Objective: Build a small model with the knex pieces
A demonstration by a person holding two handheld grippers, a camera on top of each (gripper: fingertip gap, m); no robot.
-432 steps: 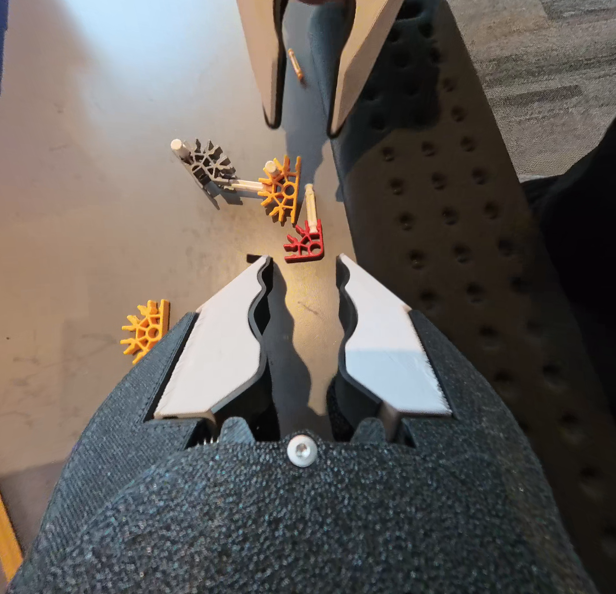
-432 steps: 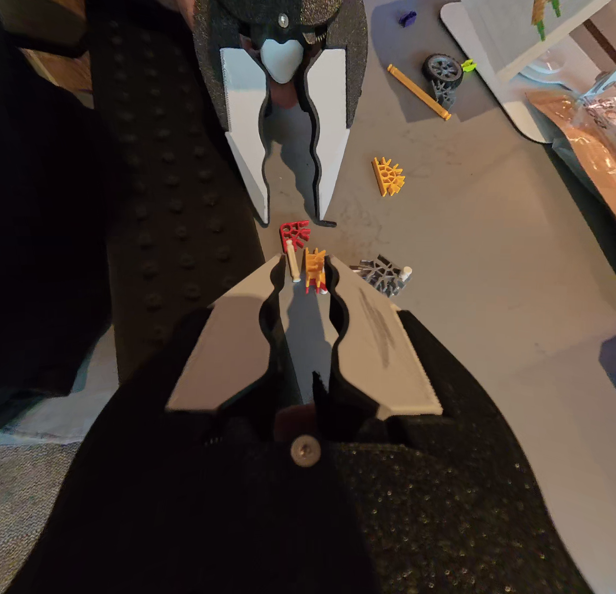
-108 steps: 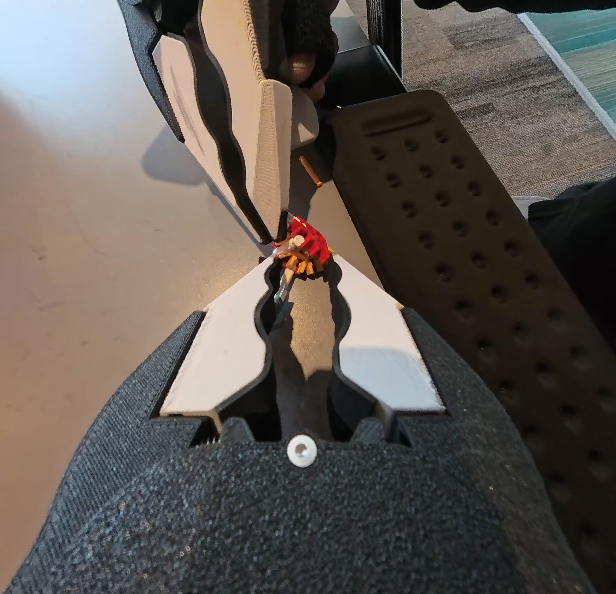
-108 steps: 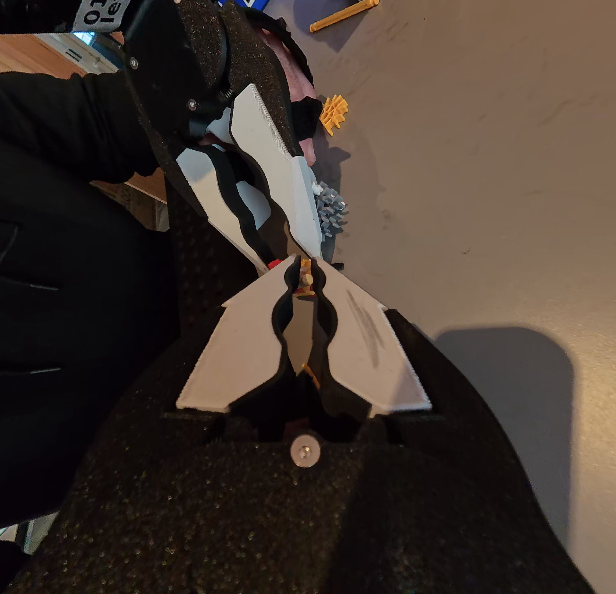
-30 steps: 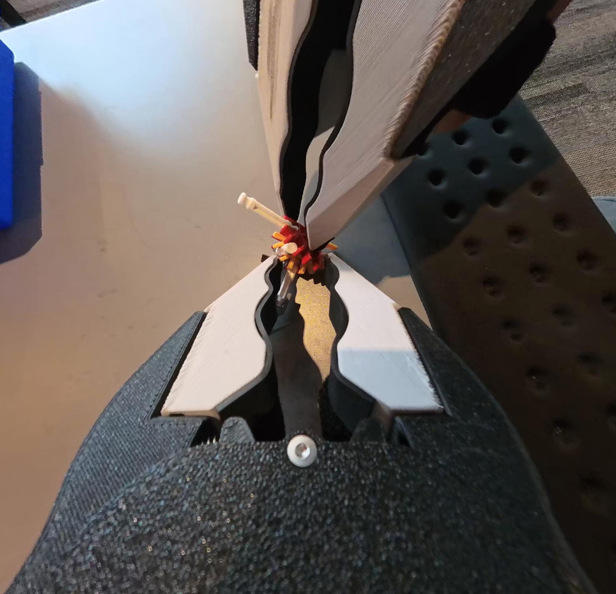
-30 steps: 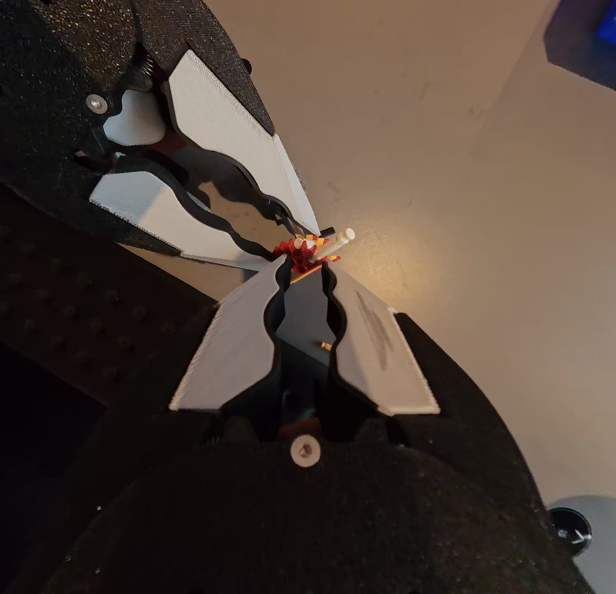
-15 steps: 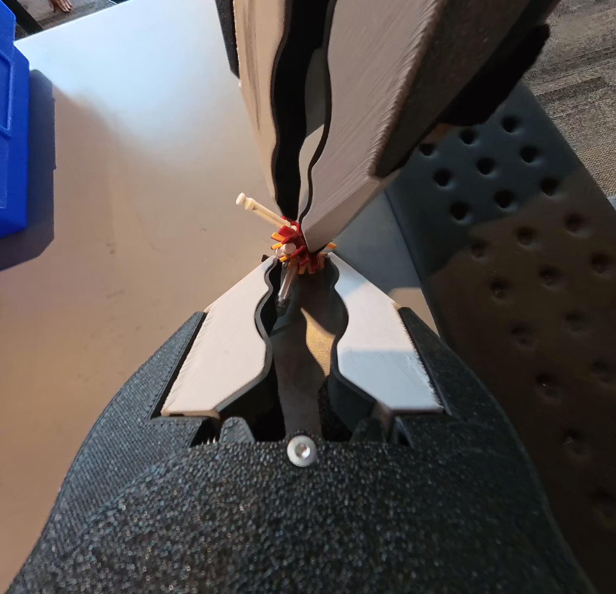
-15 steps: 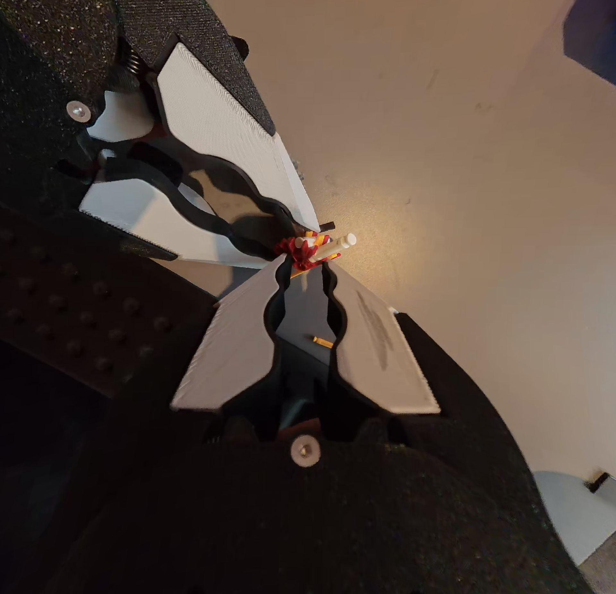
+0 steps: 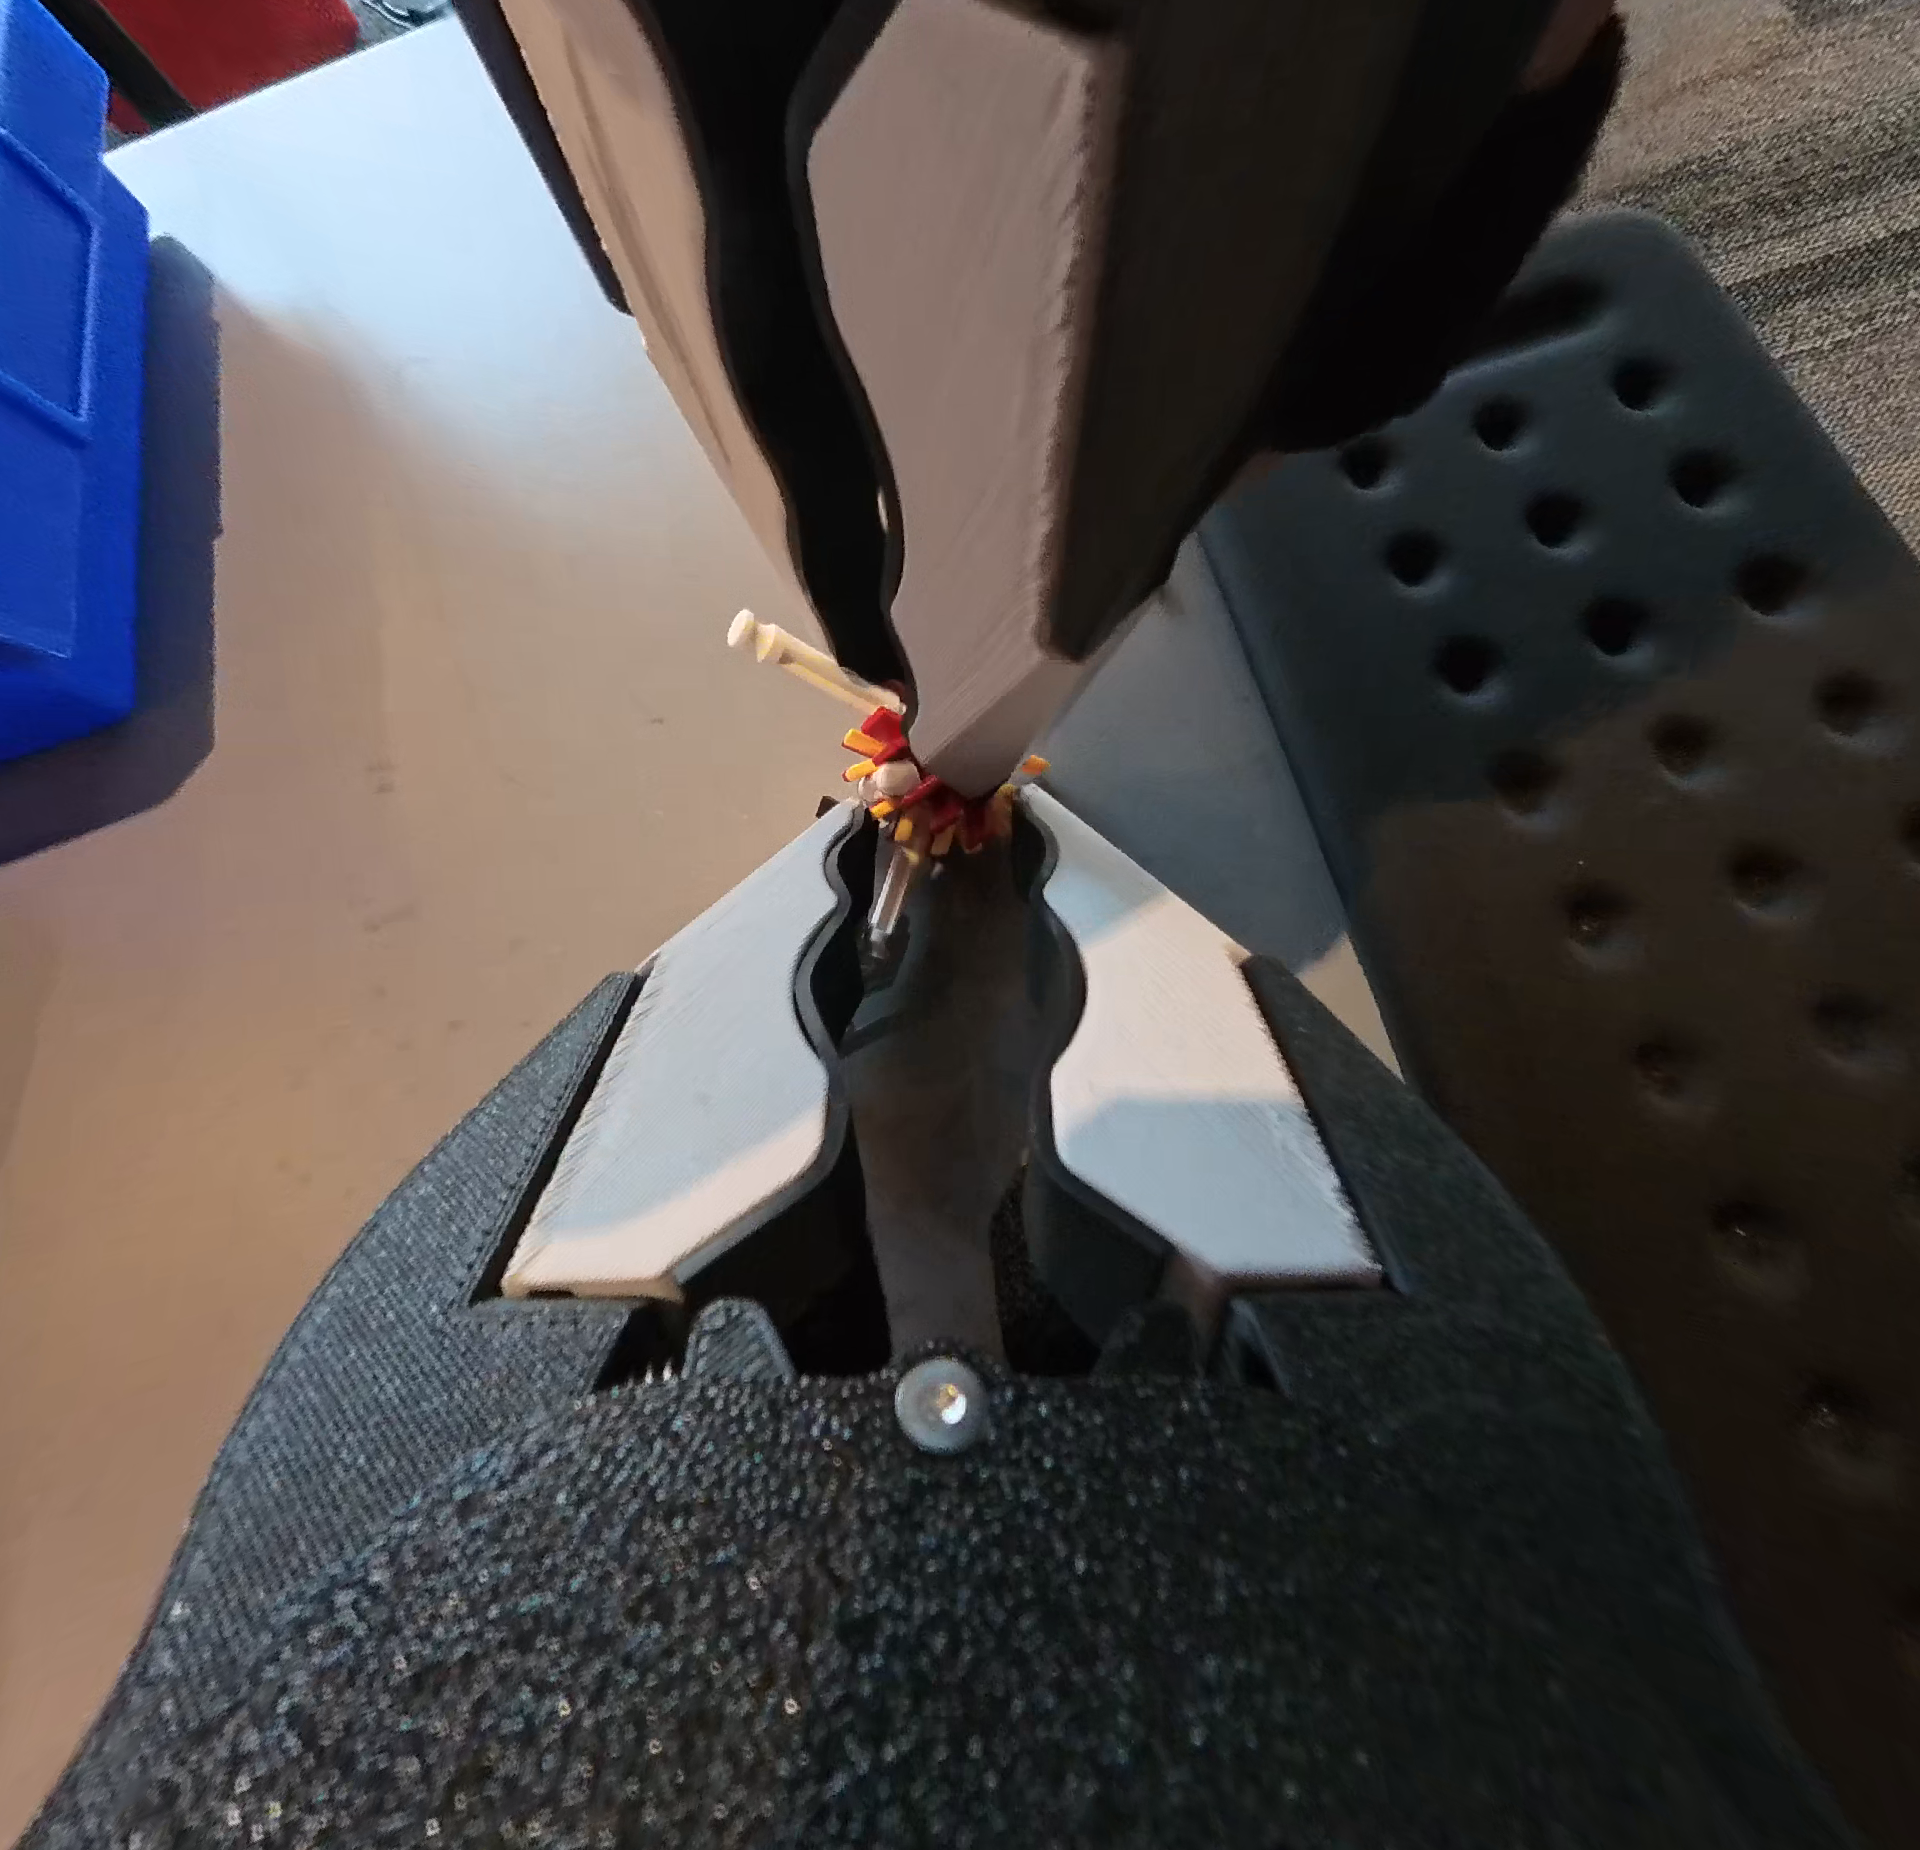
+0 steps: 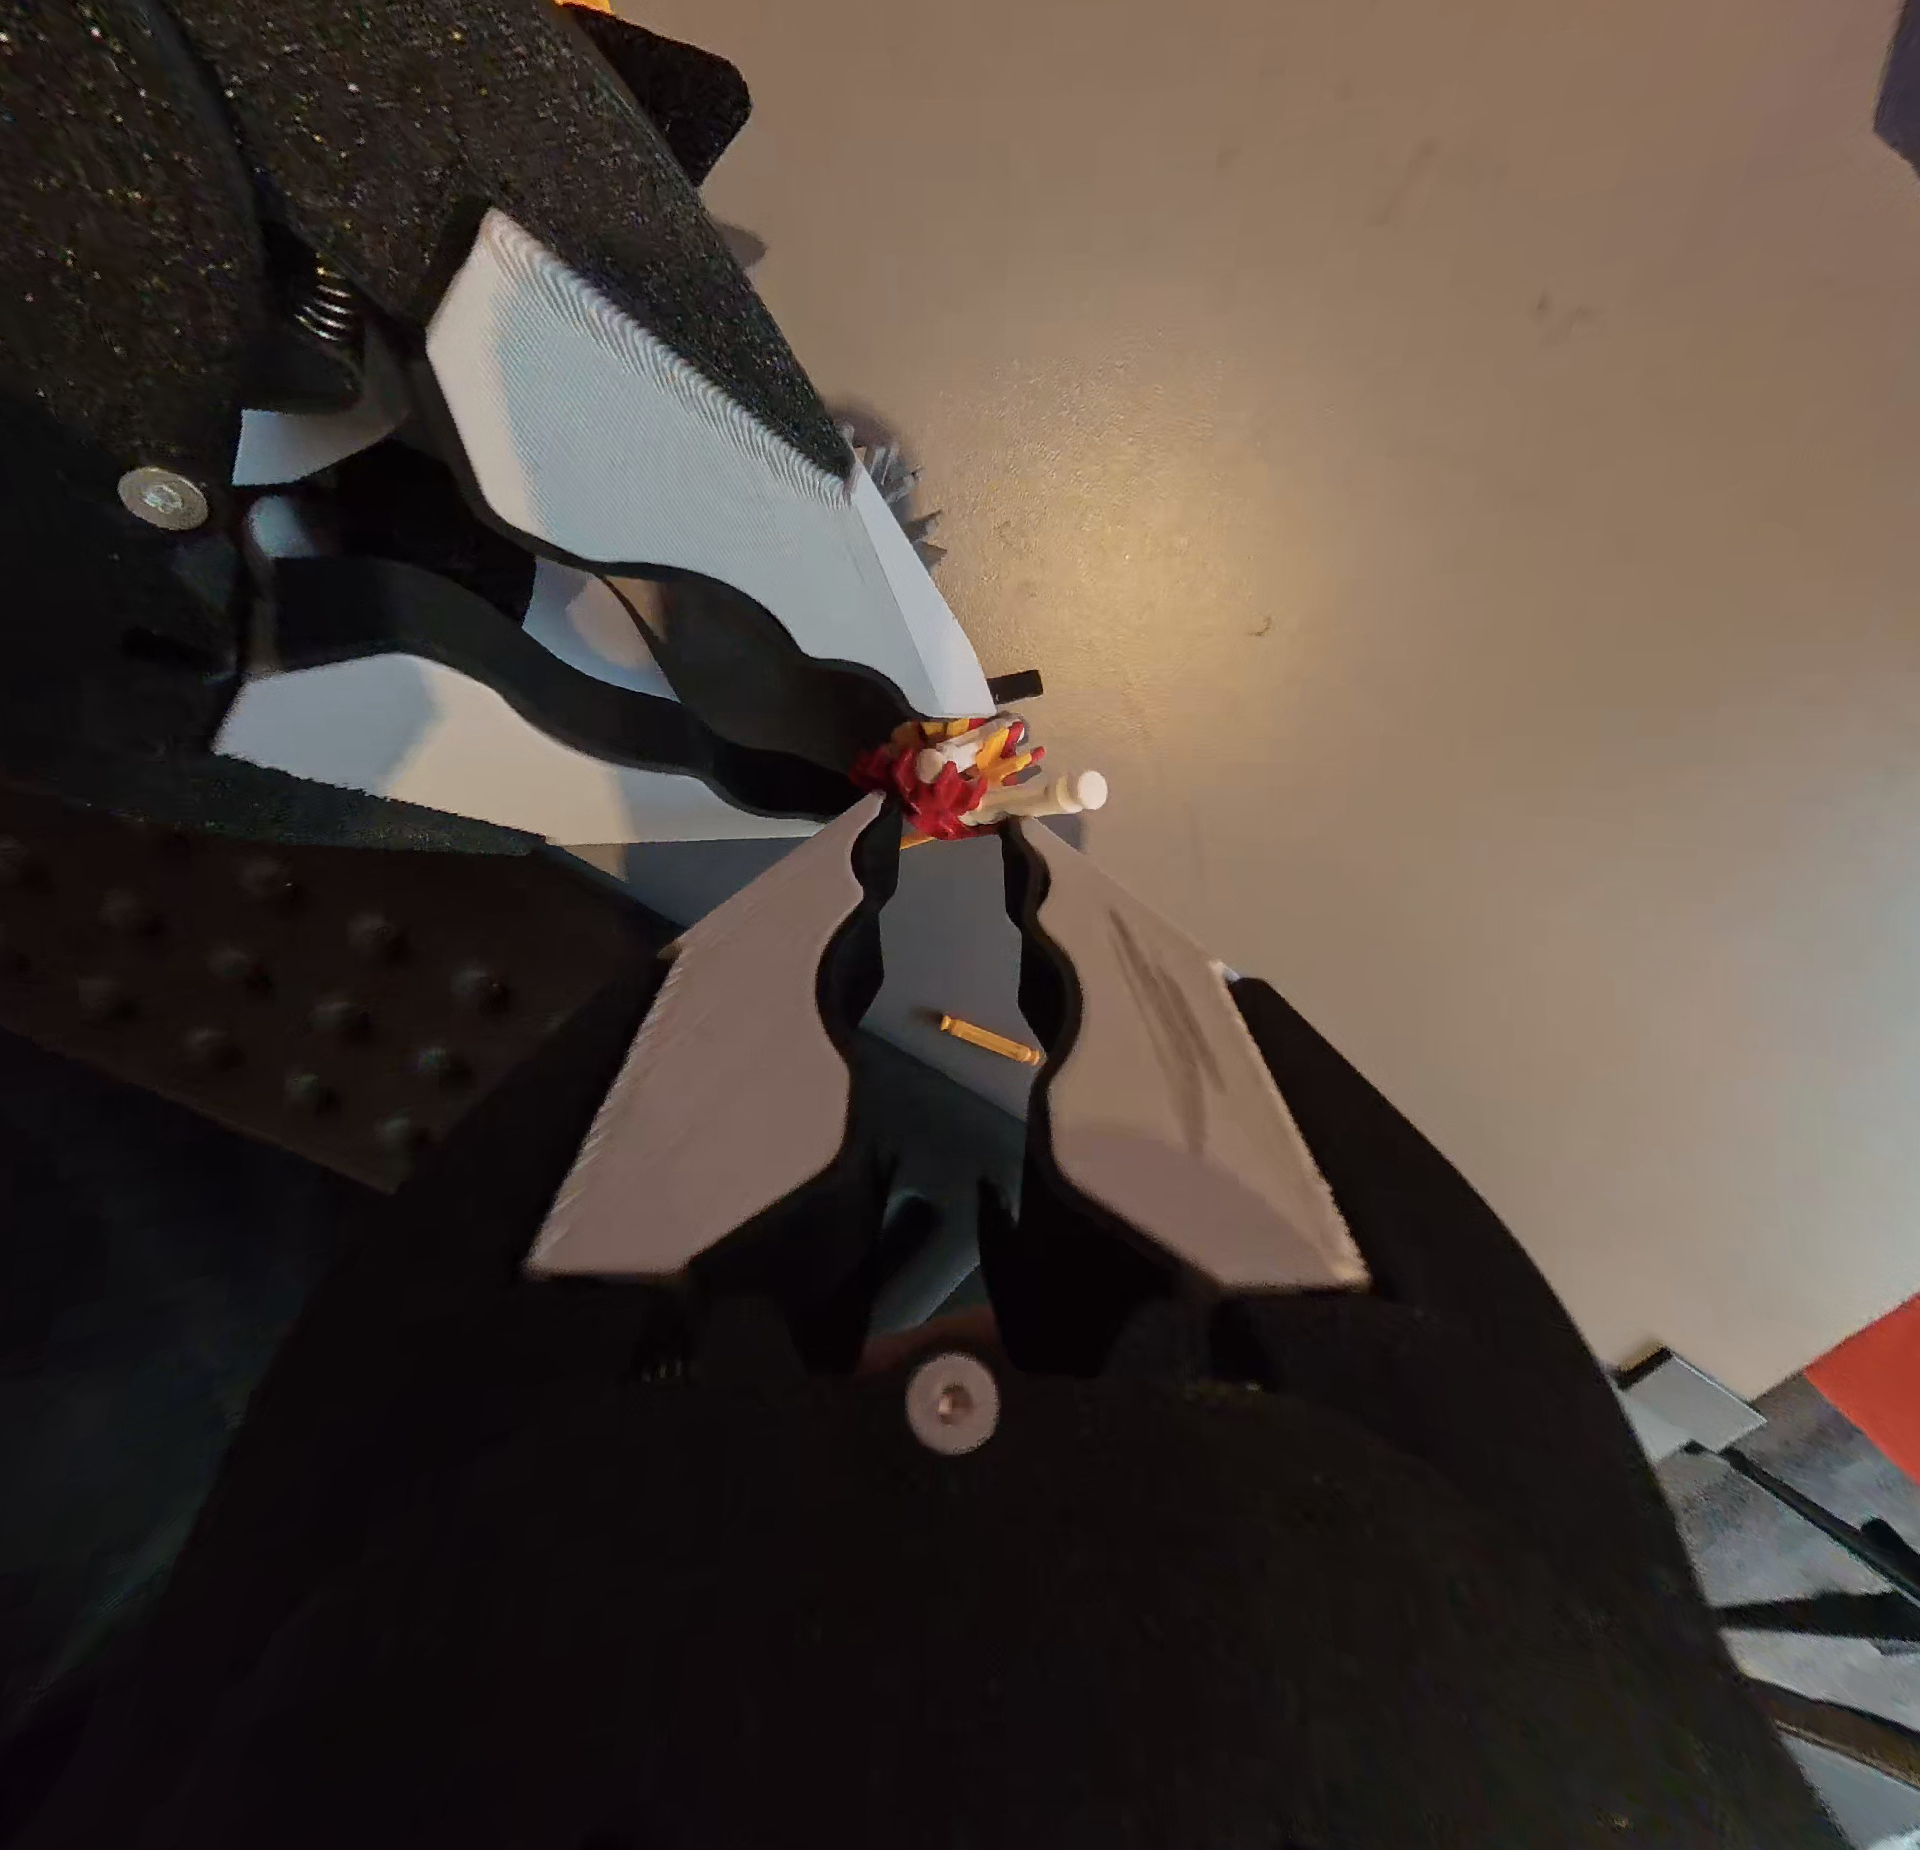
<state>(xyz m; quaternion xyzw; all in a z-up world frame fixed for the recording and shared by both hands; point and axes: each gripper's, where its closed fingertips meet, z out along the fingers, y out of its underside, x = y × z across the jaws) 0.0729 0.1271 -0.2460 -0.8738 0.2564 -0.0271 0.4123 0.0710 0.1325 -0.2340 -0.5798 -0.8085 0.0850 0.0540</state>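
The left gripper (image 9: 940, 824) pinched the red and orange connectors (image 9: 930, 813) above the table (image 9: 395, 657); the right gripper (image 10: 940, 829) clamped them from the opposite side. A white rod (image 9: 800, 662) stuck out. Beyond sat a blue bin (image 9: 57, 398).

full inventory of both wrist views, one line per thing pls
red connector: 1, red, pinched between the tips of both grippers, above the table
orange connector: 1, orange, meshed with the red one at the same spot
white rod: 1, white, sticks out of the cluster to the left in the left wrist view
orange rod: 1, orange, lying on the table near its edge
grey connector: 1, grey, on the table, mostly hidden behind the left gripper
table: 1, beige-grey
blue bin: 1, blue, far left on the table
perforated chair part: 1, black, beside the table edge
left hand-held gripper: shut on the cluster
right hand-held gripper: shut on the cluster
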